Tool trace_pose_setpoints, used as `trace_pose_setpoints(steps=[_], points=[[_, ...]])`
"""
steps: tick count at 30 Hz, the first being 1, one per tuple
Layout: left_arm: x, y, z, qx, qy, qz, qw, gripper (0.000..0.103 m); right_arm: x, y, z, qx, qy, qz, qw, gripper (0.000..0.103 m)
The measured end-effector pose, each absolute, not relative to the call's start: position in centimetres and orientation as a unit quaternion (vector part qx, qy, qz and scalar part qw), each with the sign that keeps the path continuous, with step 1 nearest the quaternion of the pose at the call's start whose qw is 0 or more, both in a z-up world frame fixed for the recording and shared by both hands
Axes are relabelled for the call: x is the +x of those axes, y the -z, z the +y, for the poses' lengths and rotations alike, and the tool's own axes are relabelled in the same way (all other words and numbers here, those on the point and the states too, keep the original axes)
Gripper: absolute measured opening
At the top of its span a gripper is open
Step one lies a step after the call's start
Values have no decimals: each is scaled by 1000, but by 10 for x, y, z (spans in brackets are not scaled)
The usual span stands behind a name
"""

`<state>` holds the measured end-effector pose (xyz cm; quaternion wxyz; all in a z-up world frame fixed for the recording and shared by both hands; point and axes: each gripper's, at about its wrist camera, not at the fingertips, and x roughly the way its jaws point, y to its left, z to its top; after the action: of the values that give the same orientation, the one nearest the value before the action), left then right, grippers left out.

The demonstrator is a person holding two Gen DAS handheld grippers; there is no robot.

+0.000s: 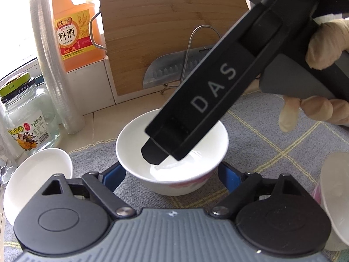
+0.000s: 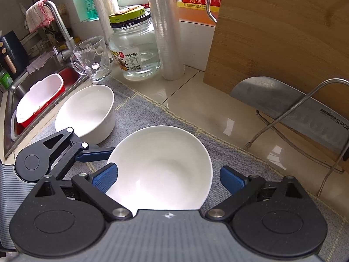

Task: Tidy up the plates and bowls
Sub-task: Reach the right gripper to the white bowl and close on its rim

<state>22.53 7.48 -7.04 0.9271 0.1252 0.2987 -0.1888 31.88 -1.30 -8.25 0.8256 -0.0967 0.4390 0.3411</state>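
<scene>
L jaws (image 1: pixel 172 175) wide – straddle bowl (image 1: pixel 172 152), no grip | R jaws (image 2: pixel 169 178) wide – same bowl

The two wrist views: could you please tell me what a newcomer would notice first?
A white bowl sits on the grey mat between the open right tongs. In the left wrist view, the other handheld tool looms across the same bowl. Behind stand a bamboo cutting board and an orange cooking-wine jug.

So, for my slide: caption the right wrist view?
Open right gripper straddling a white bowl on a grey mat.
</scene>
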Motion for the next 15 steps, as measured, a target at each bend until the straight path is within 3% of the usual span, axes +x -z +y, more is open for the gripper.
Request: trace_pose_setpoints(steps=[15], points=[[228,70,79,119,193,302,926,90,326,87,-10,-93,-356,445,817,91]])
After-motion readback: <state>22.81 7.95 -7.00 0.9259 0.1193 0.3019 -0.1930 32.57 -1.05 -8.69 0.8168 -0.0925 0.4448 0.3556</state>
